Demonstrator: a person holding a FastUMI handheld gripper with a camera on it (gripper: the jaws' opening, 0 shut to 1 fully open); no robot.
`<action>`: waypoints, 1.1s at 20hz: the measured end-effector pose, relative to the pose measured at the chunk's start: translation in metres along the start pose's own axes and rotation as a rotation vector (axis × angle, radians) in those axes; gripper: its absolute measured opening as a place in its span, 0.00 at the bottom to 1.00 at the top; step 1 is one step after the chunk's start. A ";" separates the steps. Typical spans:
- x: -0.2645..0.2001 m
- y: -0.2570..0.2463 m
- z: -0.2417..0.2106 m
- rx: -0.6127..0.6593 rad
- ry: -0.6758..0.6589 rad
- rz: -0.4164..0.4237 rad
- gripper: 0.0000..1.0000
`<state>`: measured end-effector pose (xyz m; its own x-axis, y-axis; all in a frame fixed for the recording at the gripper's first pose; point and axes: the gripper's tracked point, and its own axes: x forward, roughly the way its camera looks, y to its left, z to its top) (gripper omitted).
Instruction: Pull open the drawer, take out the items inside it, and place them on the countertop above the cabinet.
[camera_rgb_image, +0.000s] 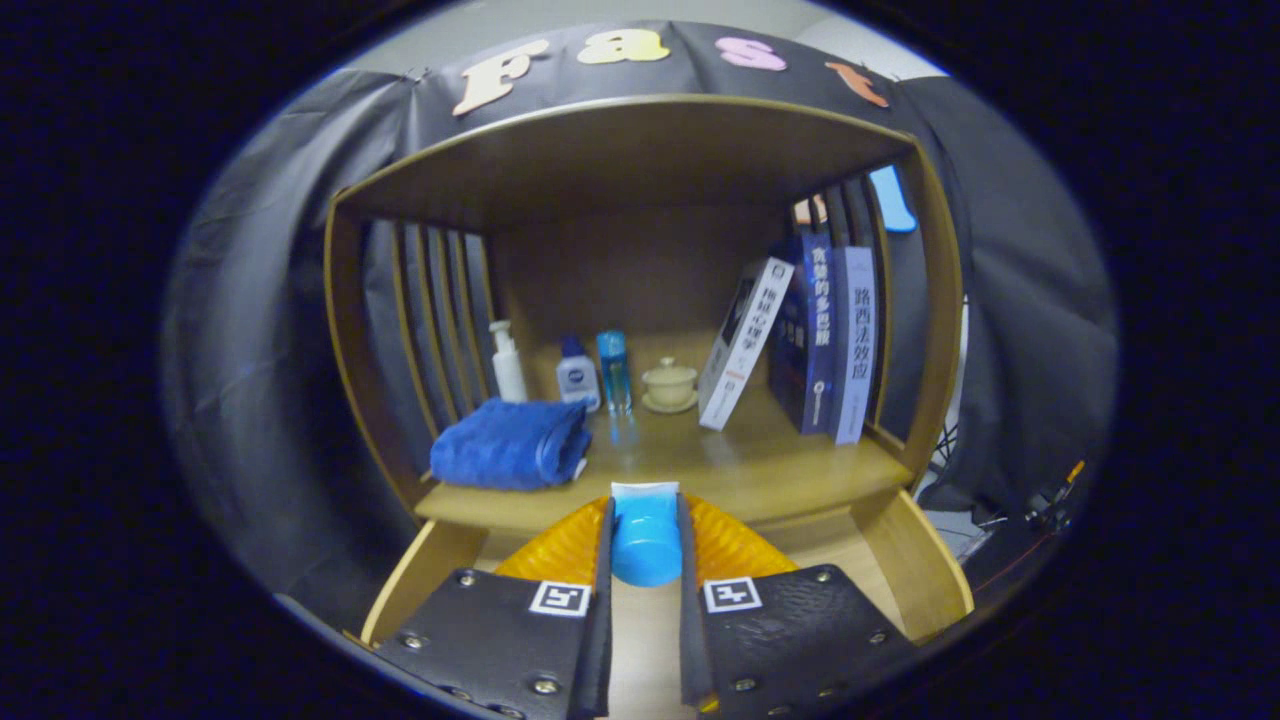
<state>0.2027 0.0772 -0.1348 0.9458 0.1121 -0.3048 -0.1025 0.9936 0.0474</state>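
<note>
- One item in my grip: a blue tube (645, 540), plastic by the look of it, smooth and faintly glossy, with a pale flat crimped end pointing away from me and a rounded body toward me.
- My gripper (645, 545) is closed on it, a finger pressing each flank; the tube's long axis runs straight ahead along the fingers.
- The drawer (905, 560) below stands pulled out; I see its pale wooden side walls flanking the fingers, and something ribbed, orange and translucent (735, 545) just behind the tube. I cannot tell what that is.
- Key relation: the countertop (760, 465) lies directly ahead of and slightly above the tube's tip, its front edge just beyond the crimped end. I judge the move to be a short carry up and forward.
- Countertop is lacquered light wood, reflective. The bare stretch sits dead ahead, between the folded blue towel (510, 445) and the leaning books (800, 335).
- Towel is soft, plush, thick-folded. Books are stiff; the white one tilts against the others.
- Further back stand a white pump bottle (507, 362), a small white-and-blue bottle (577, 374), a clear blue bottle (614, 370) and a lidded ceramic cup (669, 384) on a saucer.
- Risk, my guess: a tube set on end may topple, so I'd lay it flat.
</note>
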 end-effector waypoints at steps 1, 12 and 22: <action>0.009 -0.002 0.010 0.001 -0.026 -0.009 0.27; 0.139 -0.007 -0.042 -0.063 0.080 -0.109 0.27; 0.151 -0.004 -0.064 -0.091 0.105 -0.125 0.31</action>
<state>0.3263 0.0912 -0.2422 0.9162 -0.0165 -0.4004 -0.0179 0.9965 -0.0820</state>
